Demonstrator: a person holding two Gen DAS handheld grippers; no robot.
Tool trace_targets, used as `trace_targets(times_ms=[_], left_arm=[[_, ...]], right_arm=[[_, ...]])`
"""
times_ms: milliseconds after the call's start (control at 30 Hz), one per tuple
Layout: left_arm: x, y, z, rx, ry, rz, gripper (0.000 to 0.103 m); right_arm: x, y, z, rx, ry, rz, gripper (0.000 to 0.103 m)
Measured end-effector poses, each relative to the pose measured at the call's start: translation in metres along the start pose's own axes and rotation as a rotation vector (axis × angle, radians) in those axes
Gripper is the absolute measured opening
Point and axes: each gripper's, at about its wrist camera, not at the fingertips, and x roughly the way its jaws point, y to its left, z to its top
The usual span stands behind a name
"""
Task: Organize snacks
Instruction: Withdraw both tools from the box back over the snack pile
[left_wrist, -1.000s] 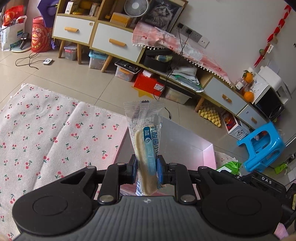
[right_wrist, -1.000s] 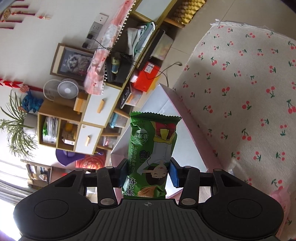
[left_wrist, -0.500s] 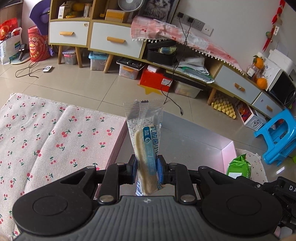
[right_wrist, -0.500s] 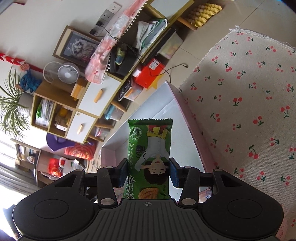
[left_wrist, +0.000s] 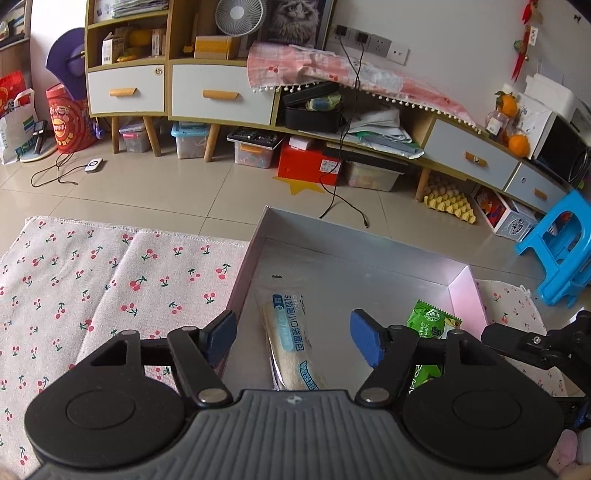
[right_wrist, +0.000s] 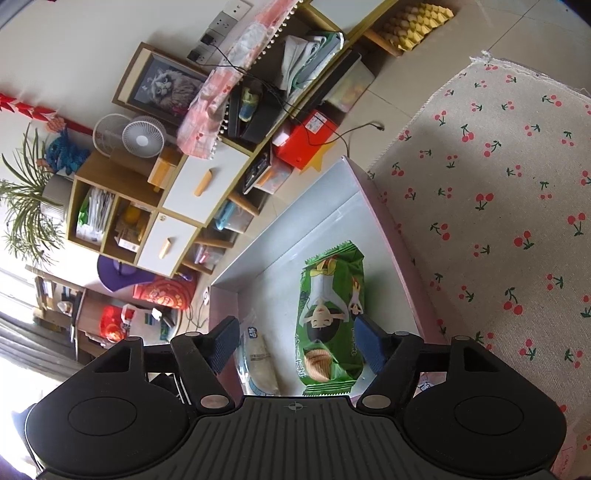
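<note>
bread pack (left_wrist: 291, 341): flat in box (left_wrist: 466, 291) | green snack pack (right_wrist: 330, 314): flat beside it

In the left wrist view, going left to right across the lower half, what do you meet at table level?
Cherry-print cloth → pink wall of the shallow box → clear-wrapped pale bread roll with blue label → green snack packet → the box's right pink wall → blue plastic stool.

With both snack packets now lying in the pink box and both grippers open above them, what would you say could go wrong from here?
1. The left gripper, whose jaws have just been opening, hangs right over the bread packet; a low pull-back might drag it.
2. The green snack packet lies close to the right gripper and one blue pad; it could snag there.
3. The two grippers sit close together over the pink box and might bump.
</note>
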Motion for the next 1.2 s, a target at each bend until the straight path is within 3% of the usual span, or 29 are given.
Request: trace_targets(times_ms=[167, 367, 567, 933, 1100, 1200], left_arm=[[-0.007, 0.0, -0.003, 0.041, -0.003, 0.0, 0.084], [-0.02, 0.01, -0.011, 0.049, 0.016, 0.0, 0.095], [-0.037, 0.024, -0.02, 0.052, 0.035, 0.028, 0.1], [-0.065, 0.045, -0.048, 0.091, 0.034, 0.067, 0.102], [-0.071, 0.054, -0.058, 0.103, 0.012, 0.051, 0.102], [-0.073, 0.057, -0.065, 0.118, 0.003, 0.04, 0.102]], right_arm=[[-0.005, 0.005, -0.004, -0.023, 0.003, -0.011, 0.077], [-0.013, 0.012, -0.012, -0.064, 0.012, -0.026, 0.084], [-0.021, 0.02, -0.025, -0.105, 0.042, -0.049, 0.087], [-0.04, 0.031, -0.06, -0.295, 0.07, -0.128, 0.092], [-0.046, 0.031, -0.076, -0.4, 0.074, -0.183, 0.092], [-0.049, 0.029, -0.08, -0.391, 0.075, -0.197, 0.092]])
